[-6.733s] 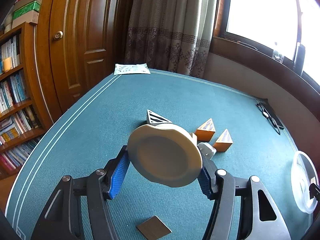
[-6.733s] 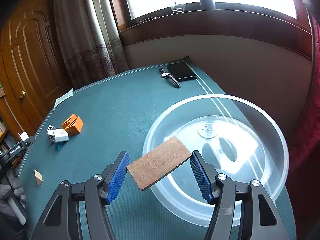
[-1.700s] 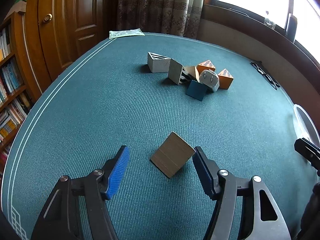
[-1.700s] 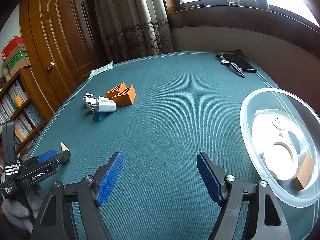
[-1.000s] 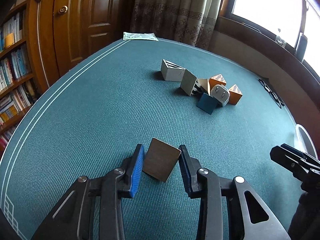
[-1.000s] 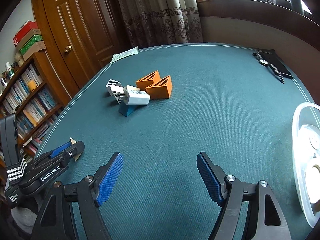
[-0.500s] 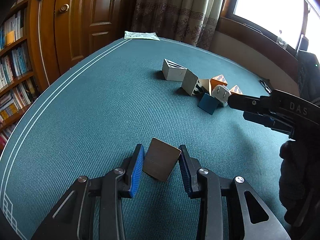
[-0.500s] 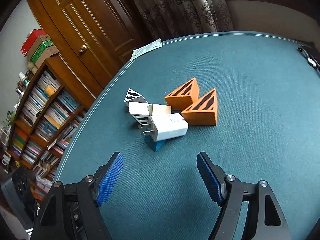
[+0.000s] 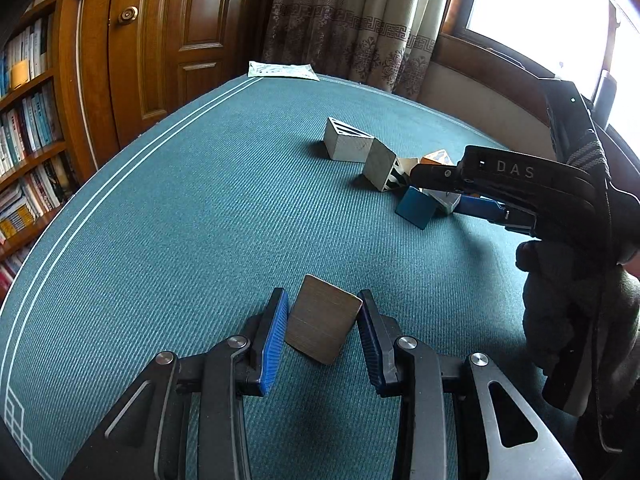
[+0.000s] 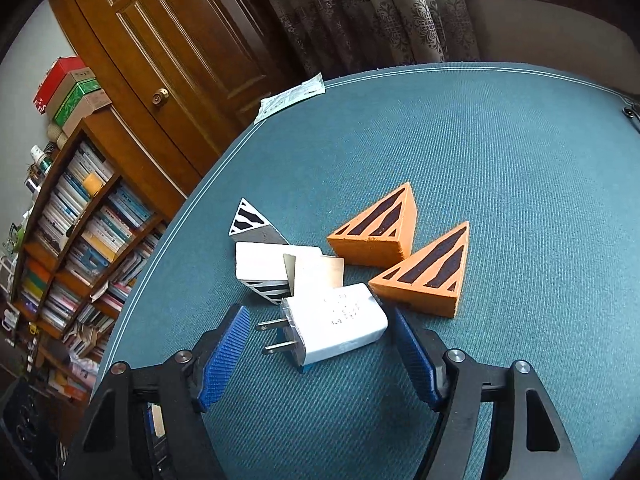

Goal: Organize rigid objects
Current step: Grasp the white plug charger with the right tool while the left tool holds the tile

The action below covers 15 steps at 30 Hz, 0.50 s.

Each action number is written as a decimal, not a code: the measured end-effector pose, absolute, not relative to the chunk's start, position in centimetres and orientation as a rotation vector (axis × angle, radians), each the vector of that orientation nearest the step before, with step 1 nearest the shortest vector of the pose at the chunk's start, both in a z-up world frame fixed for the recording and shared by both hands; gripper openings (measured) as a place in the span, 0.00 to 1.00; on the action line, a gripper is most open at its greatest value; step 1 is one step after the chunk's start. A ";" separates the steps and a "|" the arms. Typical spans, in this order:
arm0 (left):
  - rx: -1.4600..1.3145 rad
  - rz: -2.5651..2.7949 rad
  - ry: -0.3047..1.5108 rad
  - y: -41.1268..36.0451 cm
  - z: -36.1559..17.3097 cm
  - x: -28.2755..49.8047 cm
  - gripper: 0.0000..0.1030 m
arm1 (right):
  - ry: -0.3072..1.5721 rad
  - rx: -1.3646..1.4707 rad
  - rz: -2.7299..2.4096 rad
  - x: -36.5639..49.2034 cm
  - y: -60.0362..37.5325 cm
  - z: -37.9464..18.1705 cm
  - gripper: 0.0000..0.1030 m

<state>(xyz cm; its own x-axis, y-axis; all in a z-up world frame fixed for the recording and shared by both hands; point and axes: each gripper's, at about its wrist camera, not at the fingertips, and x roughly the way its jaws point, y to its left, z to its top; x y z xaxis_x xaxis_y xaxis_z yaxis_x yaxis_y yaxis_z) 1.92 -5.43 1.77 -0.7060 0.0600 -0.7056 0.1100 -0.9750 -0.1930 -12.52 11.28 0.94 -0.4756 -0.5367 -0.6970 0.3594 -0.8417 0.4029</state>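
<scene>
Surroundings: green cloth surface (image 9: pixel 168 216) with white border lines; wooden door (image 10: pixel 180 44) and patterned curtain (image 9: pixel 344 28) behind it; bookshelf (image 10: pixel 76 216) at the side; a printed paper packet (image 9: pixel 282 69) at the far edge of the surface.

Cluster near the middle of the surface: two orange wedges (image 10: pixel 376 228) (image 10: pixel 424 276) with black stripes, side by side; two grey-white wedges with black stripes, one farther (image 10: pixel 252 222) and one nearer (image 10: pixel 260 266); a pale thin tile (image 10: pixel 316 272) leaning among them; a dark blue block (image 9: pixel 415 207). These crowd close behind and beside the charger.

Item 1: white charger (image 10: pixel 336 322), rectangular, two metal prongs pointing toward the left finger, faint printed text on its upper face. It lies tilted on the blue block, touching the nearer orange wedge. It sits between the fingertips of the right gripper (image 10: pixel 320 336), whose fingers stand wide apart; the right pad is just beside the charger body, the left pad is clear of the prongs.

Item 2: brown square tile (image 9: pixel 323 319), flat, thin, with a fine wood grain, one corner toward the camera. The left gripper (image 9: pixel 322 332) is clamped on it, blue pads pressing its two side edges, well apart from the cluster. Whether the tile touches the surface cannot be told.
</scene>
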 end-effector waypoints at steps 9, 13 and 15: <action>1.193 -2.855 0.346 -5.5 1.8 1.9 0.35 | -0.240 1.179 -2.335 -11.8 11.7 1.2 0.62; 1.193 -2.856 0.345 -5.5 1.8 2.0 0.35 | -0.237 1.173 -2.358 -10.7 12.1 1.4 0.62; 1.193 -2.855 0.345 -5.5 1.8 2.0 0.35 | -0.237 1.166 -2.368 -9.9 12.5 1.5 0.62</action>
